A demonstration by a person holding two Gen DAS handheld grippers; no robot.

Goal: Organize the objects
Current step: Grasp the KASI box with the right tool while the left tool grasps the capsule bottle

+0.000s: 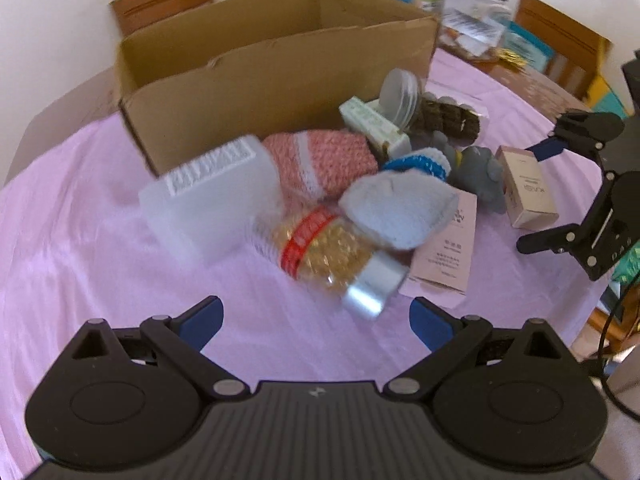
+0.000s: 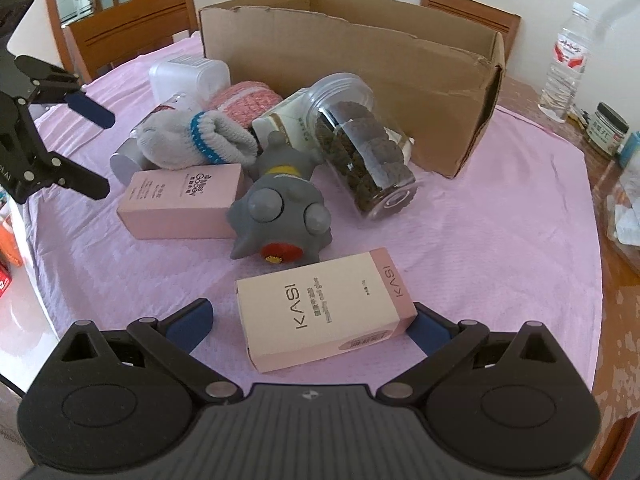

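Observation:
An open cardboard box [image 1: 256,76] [image 2: 360,60] stands at the back of the pink tablecloth. A heap lies in front of it: a frosted plastic container [image 1: 208,200], a pink knitted item [image 1: 320,160], a bottle of yellow beads [image 1: 328,252], a grey sock [image 2: 192,140], a grey toy [image 2: 280,208], a jar of dark pieces [image 2: 360,148], a pink Goobey box [image 2: 180,204] and a KASI box [image 2: 320,316]. My left gripper [image 1: 316,320] is open and empty, just short of the bottle. My right gripper [image 2: 312,320] is open with the KASI box between its fingers.
Wooden chairs [image 2: 128,36] stand behind the table. A water bottle [image 2: 564,64], a small jar [image 2: 608,128] and clutter sit on the bare table at the right. The right gripper shows at the right edge of the left wrist view [image 1: 560,196].

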